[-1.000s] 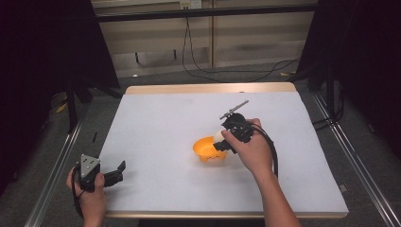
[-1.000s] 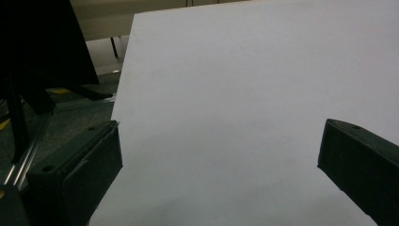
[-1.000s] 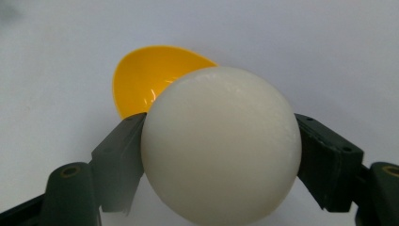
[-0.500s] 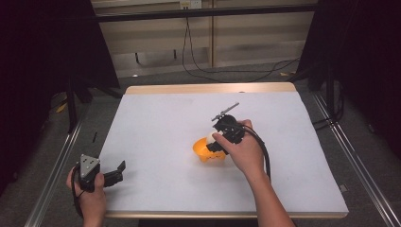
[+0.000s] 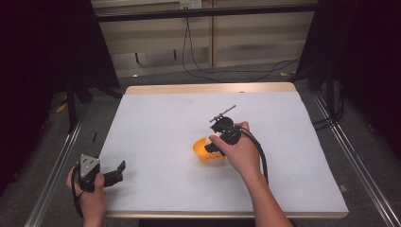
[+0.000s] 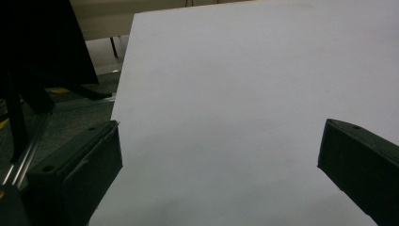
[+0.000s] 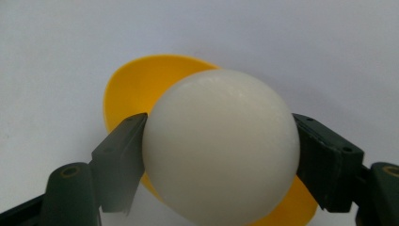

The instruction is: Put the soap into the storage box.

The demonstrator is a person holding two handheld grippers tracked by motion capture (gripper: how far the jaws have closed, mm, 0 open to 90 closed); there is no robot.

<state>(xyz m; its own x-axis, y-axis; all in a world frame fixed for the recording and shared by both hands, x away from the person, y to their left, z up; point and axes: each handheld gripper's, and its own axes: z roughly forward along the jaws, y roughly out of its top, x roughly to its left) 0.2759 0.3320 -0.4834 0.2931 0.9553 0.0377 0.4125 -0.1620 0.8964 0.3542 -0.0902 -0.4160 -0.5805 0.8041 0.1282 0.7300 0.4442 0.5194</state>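
White ball [image 7: 221, 148] was clamped between both jaws of the right gripper [image 7: 221, 160], directly above a yellow bowl [image 7: 136, 84] on the white table [image 5: 156, 123], right of its centre. The left gripper [image 6: 221, 165], jaws wide and empty, rested near the table's front left corner.

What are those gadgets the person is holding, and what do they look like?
Each hand carries a black gripper with two chunky, dark jaws. The left gripper has a grey three-cornered plate with small dark dots on top. The right gripper trails a thick black cable along the forearm. Both forearms are bare, no sleeves showing.
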